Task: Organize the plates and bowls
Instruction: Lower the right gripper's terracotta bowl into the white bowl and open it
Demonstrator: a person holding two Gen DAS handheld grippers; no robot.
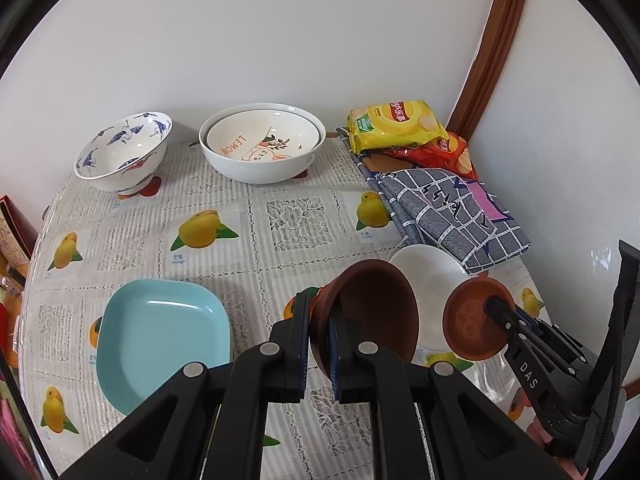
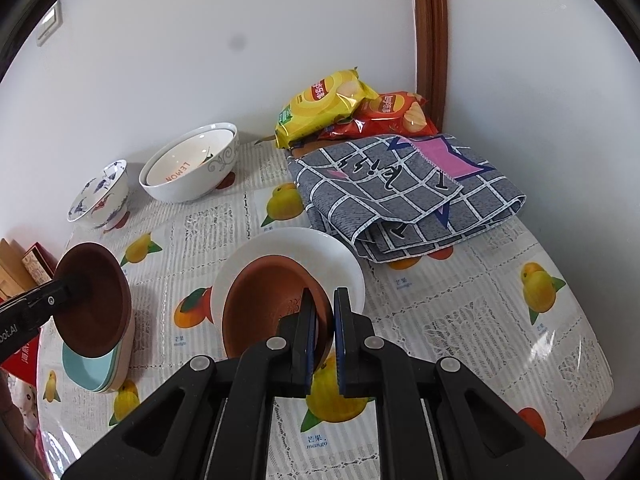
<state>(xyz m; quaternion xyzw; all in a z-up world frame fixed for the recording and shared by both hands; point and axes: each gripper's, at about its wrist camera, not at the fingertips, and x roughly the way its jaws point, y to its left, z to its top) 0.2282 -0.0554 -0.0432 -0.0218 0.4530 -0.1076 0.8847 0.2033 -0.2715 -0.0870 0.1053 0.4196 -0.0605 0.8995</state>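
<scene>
Left black two-finger gripper pitched down over the mango-print tablecloth, jaws clamped on the rim of a tilted brown clay bowl. Right black gripper likewise pitched down above the same tablecloth, pinching a smaller brown clay dish by its rim.

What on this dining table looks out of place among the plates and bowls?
Two crisp packets, the yellow crisp packet and the red crisp packet, lie at the back corner beside a folded grey checked cloth. They are neither plates nor bowls. No spill or damage shows.
</scene>
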